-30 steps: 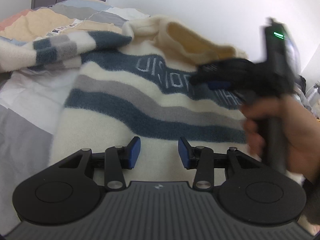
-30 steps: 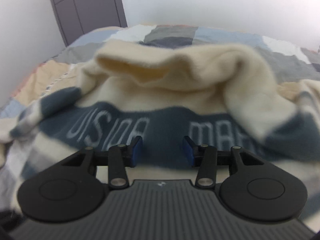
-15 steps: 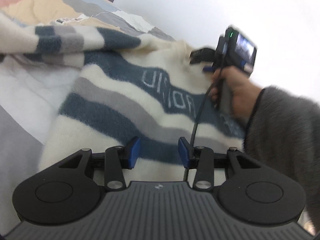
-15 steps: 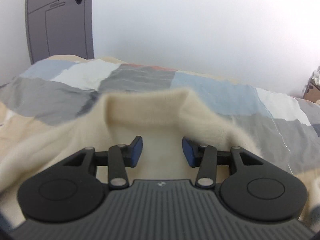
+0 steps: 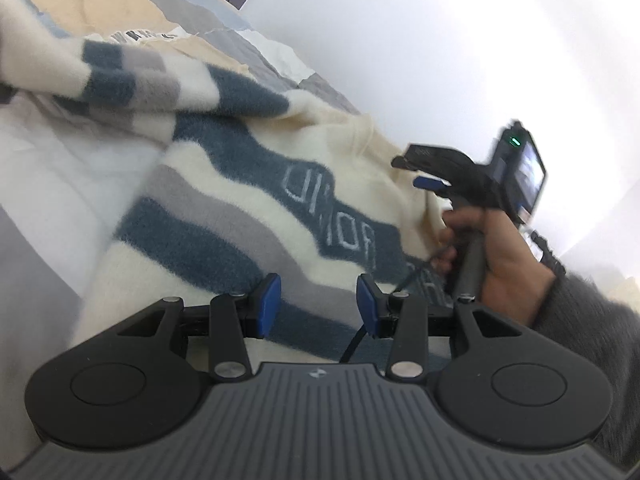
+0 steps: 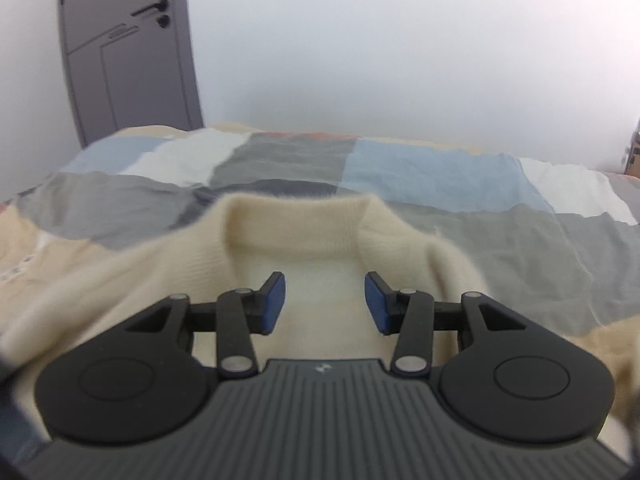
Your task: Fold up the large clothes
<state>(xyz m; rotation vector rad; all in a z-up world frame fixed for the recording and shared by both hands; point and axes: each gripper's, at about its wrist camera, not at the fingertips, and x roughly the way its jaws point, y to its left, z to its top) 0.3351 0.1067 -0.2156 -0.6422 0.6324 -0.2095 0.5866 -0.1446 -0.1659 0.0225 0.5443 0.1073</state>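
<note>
- The sweater [image 5: 248,200], cream with blue and grey stripes and pale lettering across a blue band, lies spread on the bed; one striped sleeve [image 5: 120,76] stretches off to the left.
- Its ribbed cream collar [image 6: 296,220] stands up just ahead of the right gripper [image 6: 325,304], whose blue pads [image 6: 274,302] are spread wide, gripping nothing, with cream knit below them.
- The left gripper [image 5: 318,304] hovers over the lower stripes, pads wide apart and empty.
- In the left wrist view, the right hand [image 5: 492,256] holds the right gripper's handle at the collar end.
- A patchwork bedspread [image 6: 440,184] in grey, blue, white and tan lies under the sweater.
- A grey door [image 6: 128,52] stands behind, beside a white wall [image 6: 400,40].
</note>
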